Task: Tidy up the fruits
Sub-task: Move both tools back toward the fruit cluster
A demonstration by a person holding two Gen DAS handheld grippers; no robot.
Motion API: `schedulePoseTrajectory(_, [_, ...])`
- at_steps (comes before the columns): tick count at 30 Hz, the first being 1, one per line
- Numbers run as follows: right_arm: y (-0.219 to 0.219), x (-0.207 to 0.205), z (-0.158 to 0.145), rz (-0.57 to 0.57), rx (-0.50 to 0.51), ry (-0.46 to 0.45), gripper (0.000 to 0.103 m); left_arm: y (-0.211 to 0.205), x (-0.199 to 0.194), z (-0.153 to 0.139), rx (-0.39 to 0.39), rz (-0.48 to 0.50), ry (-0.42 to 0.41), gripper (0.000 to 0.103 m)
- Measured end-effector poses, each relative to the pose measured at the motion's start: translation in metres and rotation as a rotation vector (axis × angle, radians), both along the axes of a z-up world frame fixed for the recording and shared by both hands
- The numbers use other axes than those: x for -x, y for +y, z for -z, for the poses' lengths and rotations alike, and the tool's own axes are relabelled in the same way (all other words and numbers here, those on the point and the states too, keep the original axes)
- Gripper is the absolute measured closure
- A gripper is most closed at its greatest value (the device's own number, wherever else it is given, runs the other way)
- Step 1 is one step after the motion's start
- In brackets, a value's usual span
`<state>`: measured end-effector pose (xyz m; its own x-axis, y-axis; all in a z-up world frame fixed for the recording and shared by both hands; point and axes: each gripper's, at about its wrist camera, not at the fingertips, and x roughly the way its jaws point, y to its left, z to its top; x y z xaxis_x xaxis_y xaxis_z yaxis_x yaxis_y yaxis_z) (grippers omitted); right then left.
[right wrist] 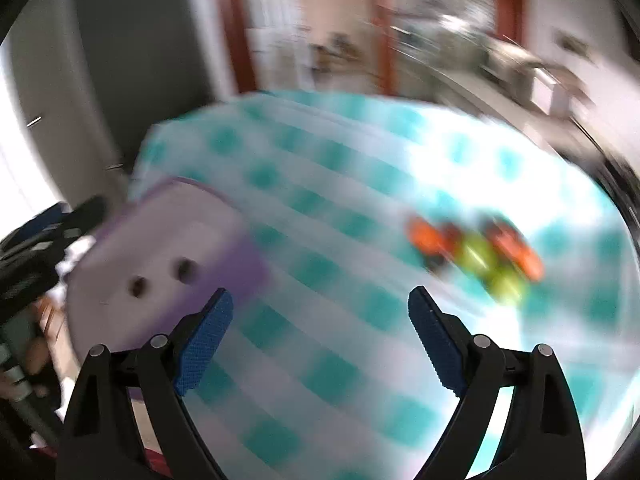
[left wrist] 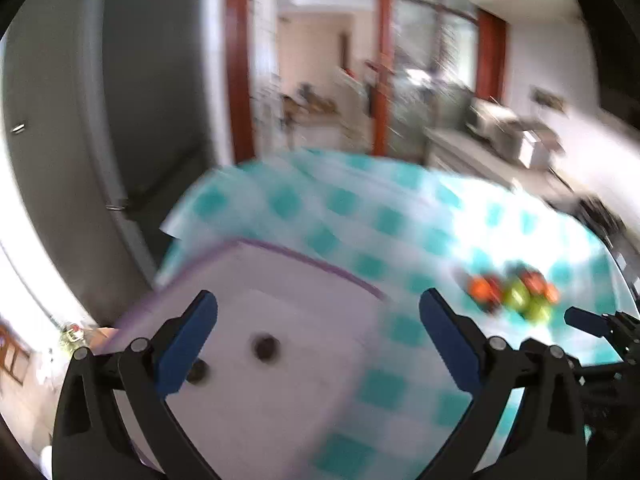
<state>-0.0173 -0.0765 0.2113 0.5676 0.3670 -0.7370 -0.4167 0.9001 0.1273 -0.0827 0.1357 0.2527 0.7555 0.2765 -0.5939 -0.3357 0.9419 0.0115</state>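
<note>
A blurred heap of fruit (left wrist: 514,292), orange, red and green, lies on the teal-checked tablecloth (left wrist: 360,216) at the right. In the right wrist view the same fruit (right wrist: 476,252) sits ahead and to the right of my right gripper (right wrist: 320,320). A white box with a purple rim (left wrist: 280,320) holds two dark round things (left wrist: 265,347). My left gripper (left wrist: 318,320) hovers over the box, open and with nothing between its fingers. The right gripper is open too, above bare cloth, with the box (right wrist: 160,248) to its left. Both views are smeared by motion.
The right gripper's blue fingertip (left wrist: 580,320) pokes in at the left wrist view's right edge. The left gripper (right wrist: 48,232) shows at the right wrist view's left edge. Behind the table are a grey door (left wrist: 100,120), red-brown door frames (left wrist: 382,60) and a counter with appliances (left wrist: 512,132).
</note>
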Motion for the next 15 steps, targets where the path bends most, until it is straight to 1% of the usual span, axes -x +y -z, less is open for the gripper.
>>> schedulePoseTrajectory(1, [-0.011,0.008,0.011,0.04,-0.005,0.014,0.016,-0.019,-0.003,0.009,0.021,0.051,0.037,0.002])
schedulePoseTrajectory(2, [-0.029,0.008,0.022,0.078,-0.011,0.029,0.016,-0.035,-0.001,0.013,0.033,0.087,0.069,0.002])
schedulePoseTrajectory(3, [-0.054,0.014,0.032,0.13,-0.018,0.05,0.016,-0.054,-0.003,0.023,0.032,0.127,0.121,0.002])
schedulePoseTrajectory(4, [-0.063,0.011,0.044,0.156,-0.02,0.063,0.016,-0.066,0.0,0.035,0.023,0.159,0.162,0.002])
schedulePoseTrajectory(5, [-0.081,0.013,0.057,0.191,-0.022,0.077,0.016,-0.075,-0.004,0.05,0.01,0.187,0.219,0.002])
schedulePoseTrajectory(6, [-0.099,0.015,0.062,0.218,-0.024,0.091,0.016,-0.084,-0.009,0.07,-0.004,0.208,0.289,0.002])
schedulePoseTrajectory(7, [-0.113,0.015,0.071,0.248,-0.024,0.109,0.016,-0.096,-0.012,0.083,0.003,0.245,0.357,0.002])
schedulePoseTrajectory(8, [-0.124,0.014,0.08,0.273,-0.021,0.122,0.016,-0.096,-0.014,0.092,0.015,0.264,0.386,0.002])
schedulePoseTrajectory(10, [-0.139,0.01,0.093,0.308,-0.023,0.13,0.016,-0.107,-0.019,0.105,0.012,0.291,0.428,0.002])
schedulePoseTrajectory(11, [-0.144,0.008,0.097,0.326,-0.027,0.138,0.016,-0.108,-0.021,0.108,0.01,0.3,0.435,0.002])
schedulePoseTrajectory(13, [-0.149,0.002,0.103,0.352,-0.026,0.157,0.016,-0.116,-0.032,0.118,0.005,0.318,0.456,0.002])
schedulePoseTrajectory(15, [-0.147,-0.007,0.108,0.347,-0.004,0.154,0.016,-0.128,-0.048,0.13,0.001,0.335,0.481,0.002])
